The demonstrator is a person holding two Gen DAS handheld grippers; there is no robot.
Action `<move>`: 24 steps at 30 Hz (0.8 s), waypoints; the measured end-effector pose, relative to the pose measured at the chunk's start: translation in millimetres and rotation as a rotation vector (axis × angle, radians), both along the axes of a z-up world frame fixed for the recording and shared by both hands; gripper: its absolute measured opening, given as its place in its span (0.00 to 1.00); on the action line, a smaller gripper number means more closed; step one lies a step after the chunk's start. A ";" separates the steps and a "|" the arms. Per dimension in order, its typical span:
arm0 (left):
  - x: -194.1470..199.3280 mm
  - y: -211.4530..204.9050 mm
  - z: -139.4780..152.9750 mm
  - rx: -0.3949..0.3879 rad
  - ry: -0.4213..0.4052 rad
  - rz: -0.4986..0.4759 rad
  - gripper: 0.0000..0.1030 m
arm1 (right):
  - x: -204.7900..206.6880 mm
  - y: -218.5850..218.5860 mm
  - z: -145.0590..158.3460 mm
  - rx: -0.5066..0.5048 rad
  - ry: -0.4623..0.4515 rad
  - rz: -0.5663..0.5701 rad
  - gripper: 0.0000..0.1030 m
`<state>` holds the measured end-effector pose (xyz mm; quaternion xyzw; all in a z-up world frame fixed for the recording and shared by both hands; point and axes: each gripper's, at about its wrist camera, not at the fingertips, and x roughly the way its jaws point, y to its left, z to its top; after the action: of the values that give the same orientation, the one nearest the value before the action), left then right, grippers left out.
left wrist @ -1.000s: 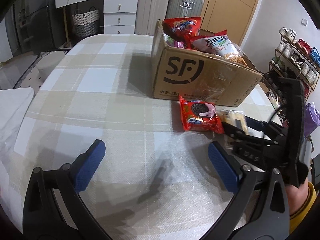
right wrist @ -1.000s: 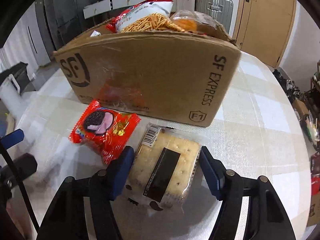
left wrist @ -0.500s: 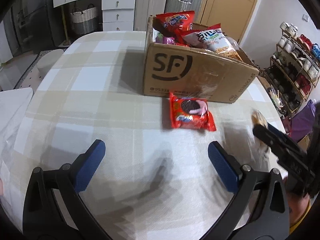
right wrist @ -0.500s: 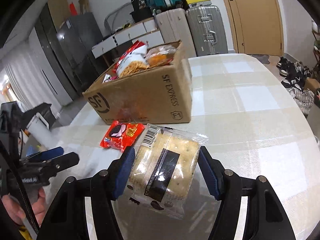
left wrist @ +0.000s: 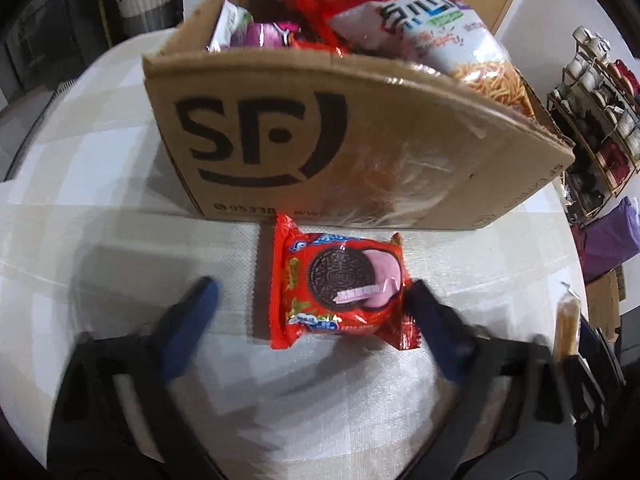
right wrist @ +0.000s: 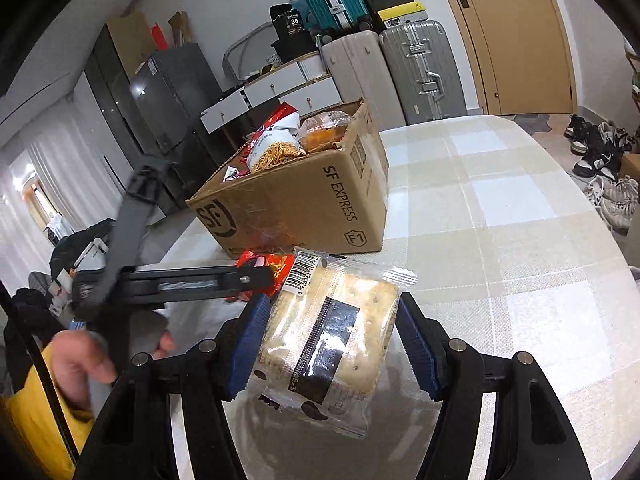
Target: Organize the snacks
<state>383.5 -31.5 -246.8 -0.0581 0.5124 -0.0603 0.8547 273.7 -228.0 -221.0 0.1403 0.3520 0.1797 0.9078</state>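
Note:
A red Oreo packet (left wrist: 340, 288) lies flat on the checked tablecloth, just in front of the SF cardboard box (left wrist: 360, 152). My left gripper (left wrist: 312, 285) hangs low over the packet with its jaws closing. The right pad (left wrist: 432, 320) is at the packet's edge and the left pad (left wrist: 192, 312) stands apart from it. My right gripper (right wrist: 331, 304) is shut on a clear cracker packet (right wrist: 332, 344) and holds it above the table. In the right wrist view the box (right wrist: 304, 208) stands beyond, and one left finger (right wrist: 224, 278) partly hides the Oreo packet (right wrist: 276, 264).
The box holds several snack bags, among them a noodle-snack bag (left wrist: 452, 40). A hand in a yellow sleeve (right wrist: 76, 360) holds the left gripper. Suitcases (right wrist: 416, 68) and drawers stand past the table (right wrist: 520, 240), with shoes (right wrist: 600, 168) on the floor at the right.
My left gripper has moved forward and down to the Oreo packet, and its jaws have narrowed around it. My right gripper has raised the cracker packet off the table and drawn back from the box.

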 end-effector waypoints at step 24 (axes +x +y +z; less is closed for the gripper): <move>-157.8 43.0 123.0 -0.049 -0.276 -0.104 0.42 | -75.7 25.1 75.4 0.047 -0.145 0.051 0.63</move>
<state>225.7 11.4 -123.7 -0.0434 0.3908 -0.1241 0.9110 197.9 -202.9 -145.6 0.1395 0.2846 0.2206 0.9224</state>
